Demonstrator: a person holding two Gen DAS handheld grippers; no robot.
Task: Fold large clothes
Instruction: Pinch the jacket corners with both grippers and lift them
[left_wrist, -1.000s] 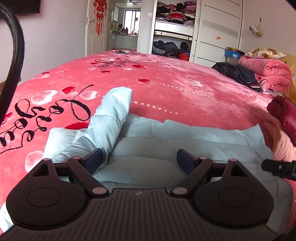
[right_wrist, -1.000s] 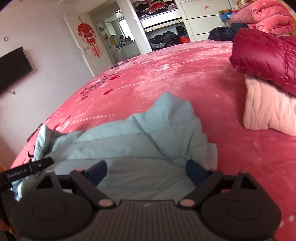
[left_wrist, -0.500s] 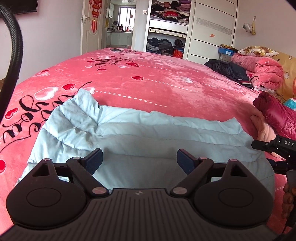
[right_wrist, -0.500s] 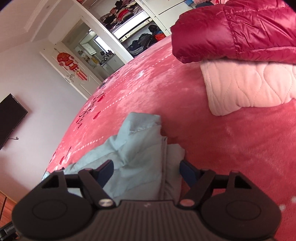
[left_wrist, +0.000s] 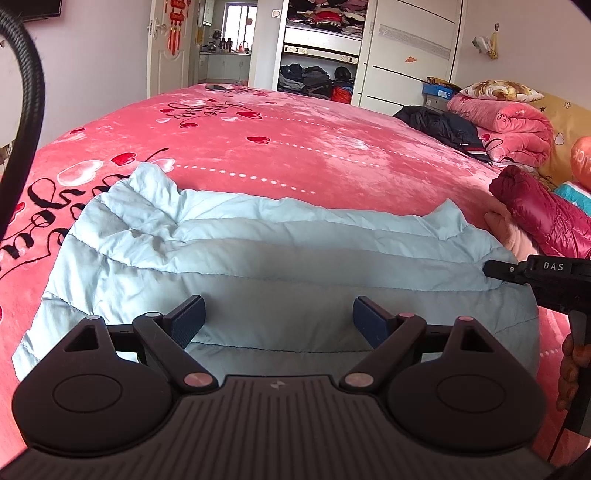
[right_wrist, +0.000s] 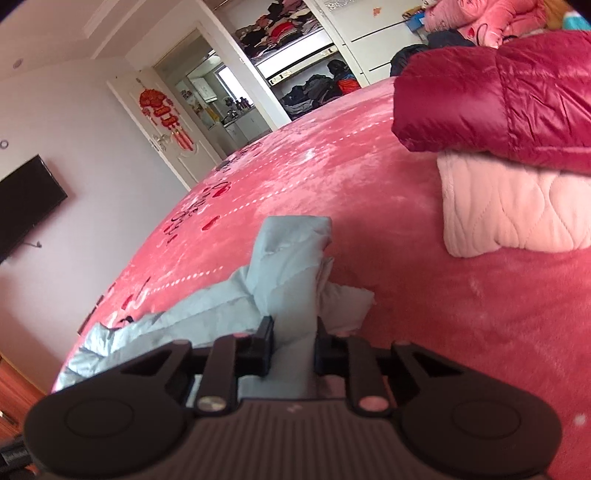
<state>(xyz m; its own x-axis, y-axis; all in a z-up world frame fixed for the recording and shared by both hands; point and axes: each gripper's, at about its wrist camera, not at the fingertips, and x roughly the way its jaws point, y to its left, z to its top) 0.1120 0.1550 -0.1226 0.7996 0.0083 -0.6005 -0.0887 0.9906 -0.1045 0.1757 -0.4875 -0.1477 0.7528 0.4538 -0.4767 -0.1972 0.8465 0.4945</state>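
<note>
A light blue padded jacket (left_wrist: 280, 266) lies spread across the near part of the red bed. My left gripper (left_wrist: 279, 319) is open and empty, hovering just above the jacket's near half. My right gripper (right_wrist: 293, 349) is shut on a bunched edge of the jacket (right_wrist: 291, 266) at its right end. The right gripper also shows at the right edge of the left wrist view (left_wrist: 546, 277), at the jacket's right end.
A folded dark red down jacket (right_wrist: 498, 99) lies on a folded pink quilted garment (right_wrist: 517, 210) to the right on the bed (left_wrist: 295, 155). A black garment (left_wrist: 439, 125) and pink bedding (left_wrist: 513, 125) lie at the far right. An open wardrobe stands behind.
The sleeve that stood raised on the left now lies flat. My right gripper has closed on the jacket's right edge. My left gripper stays open over the jacket.
</note>
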